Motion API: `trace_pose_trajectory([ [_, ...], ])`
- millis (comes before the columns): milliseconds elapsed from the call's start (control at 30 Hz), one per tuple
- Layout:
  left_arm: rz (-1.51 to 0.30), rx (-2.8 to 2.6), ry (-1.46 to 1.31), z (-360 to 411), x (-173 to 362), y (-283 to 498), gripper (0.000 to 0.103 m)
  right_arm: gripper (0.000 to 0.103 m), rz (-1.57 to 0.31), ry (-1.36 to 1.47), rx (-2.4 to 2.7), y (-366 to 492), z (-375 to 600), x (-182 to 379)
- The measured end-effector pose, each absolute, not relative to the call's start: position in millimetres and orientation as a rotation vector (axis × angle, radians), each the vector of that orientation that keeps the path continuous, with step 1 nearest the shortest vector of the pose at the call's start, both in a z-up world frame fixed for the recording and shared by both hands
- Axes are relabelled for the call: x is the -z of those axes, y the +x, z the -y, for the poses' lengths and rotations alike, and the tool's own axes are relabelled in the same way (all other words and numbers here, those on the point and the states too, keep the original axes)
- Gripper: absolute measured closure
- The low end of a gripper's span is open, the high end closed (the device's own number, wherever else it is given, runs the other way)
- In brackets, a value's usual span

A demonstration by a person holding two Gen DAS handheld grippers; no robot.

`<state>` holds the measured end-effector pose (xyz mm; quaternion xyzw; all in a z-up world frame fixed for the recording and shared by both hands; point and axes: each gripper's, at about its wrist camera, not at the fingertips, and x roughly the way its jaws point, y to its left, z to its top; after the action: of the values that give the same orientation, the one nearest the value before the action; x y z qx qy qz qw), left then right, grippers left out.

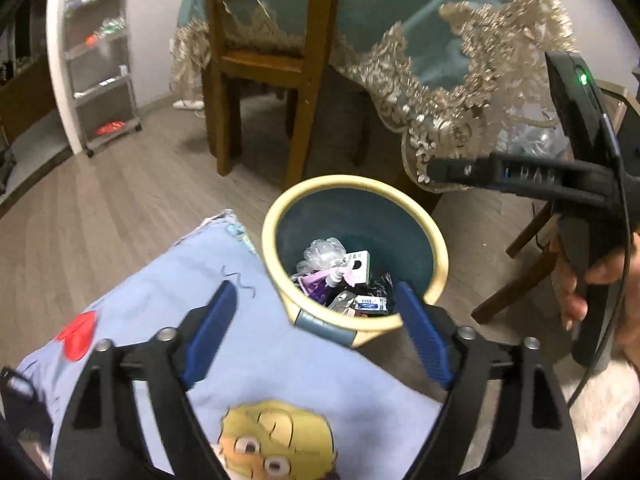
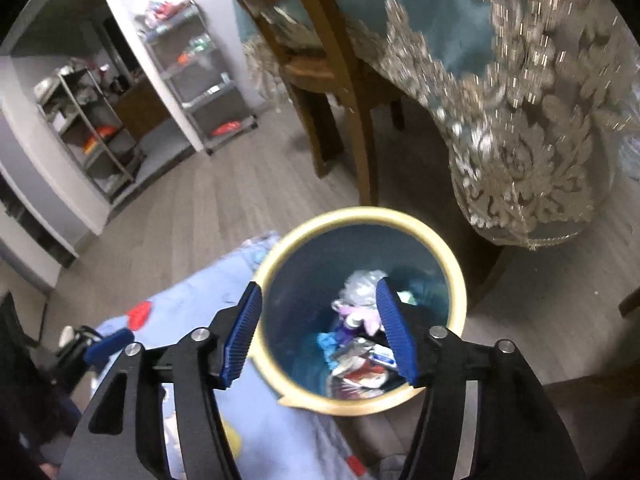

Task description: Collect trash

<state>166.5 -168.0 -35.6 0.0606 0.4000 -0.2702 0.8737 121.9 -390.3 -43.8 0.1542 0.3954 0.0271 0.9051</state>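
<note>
A round bin with a cream rim point(image 1: 436, 240) and dark teal inside stands on the floor beside a blue cartoon cushion. Inside lie several pieces of trash point(image 1: 344, 280): crumpled plastic, a small white box, wrappers. My left gripper point(image 1: 316, 312) is open and empty, above the bin's near rim. My right gripper point(image 2: 318, 308) is open and empty, directly over the bin rim point(image 2: 460, 292) and the trash point(image 2: 360, 356). The right gripper's black body point(image 1: 580, 184) also shows at the right of the left wrist view.
A light blue cushion point(image 1: 248, 344) with a yellow cartoon figure lies left of the bin. A wooden chair point(image 1: 260, 72) and a table with a teal lace-edged cloth point(image 1: 460, 92) stand behind it. A metal shelf cart point(image 1: 104, 64) stands at the far left wall.
</note>
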Motion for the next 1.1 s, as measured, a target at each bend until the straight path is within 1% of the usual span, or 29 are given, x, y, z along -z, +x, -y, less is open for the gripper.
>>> trace_pose_trajectory([
  [67,-0.819,0.553,0.108,158.3,24.7,152.8,0.006,0.034,-0.793,0.324,-0.069,105.8,380.9,31.6],
  [133,-0.802,0.534,0.095,148.3,13.7,135.5,0.006,0.028,-0.798,0.314,-0.078,90.9,370.2,26.5],
  [267,-0.794,0.467,0.126,140.7,4.0,108.8,0.006,0.012,-0.819,0.268,-0.054,51.8,353.3,25.4],
  [367,-0.764,0.437,0.128,136.8,-1.4,90.2,0.006,0.007,-0.820,0.251,-0.023,24.5,352.1,21.7],
  [467,-0.739,0.411,0.164,142.1,-3.1,76.0,0.006,0.005,-0.792,0.205,0.042,-2.4,352.7,11.0],
  [633,-0.783,0.402,0.169,157.3,7.2,68.8,0.006,0.005,-0.772,0.224,0.117,-31.5,361.5,9.2],
  [700,-0.784,0.404,0.194,162.4,11.4,68.0,0.006,0.005,-0.727,0.216,0.119,-39.9,361.4,4.8],
  [800,-0.773,0.422,0.204,164.1,14.8,65.5,0.006,0.005,-0.698,0.218,0.128,-44.3,362.7,1.9],
  [1100,-0.801,0.406,0.152,159.2,18.8,71.3,0.006,0.005,-0.701,0.210,0.123,-42.5,361.8,3.9],
])
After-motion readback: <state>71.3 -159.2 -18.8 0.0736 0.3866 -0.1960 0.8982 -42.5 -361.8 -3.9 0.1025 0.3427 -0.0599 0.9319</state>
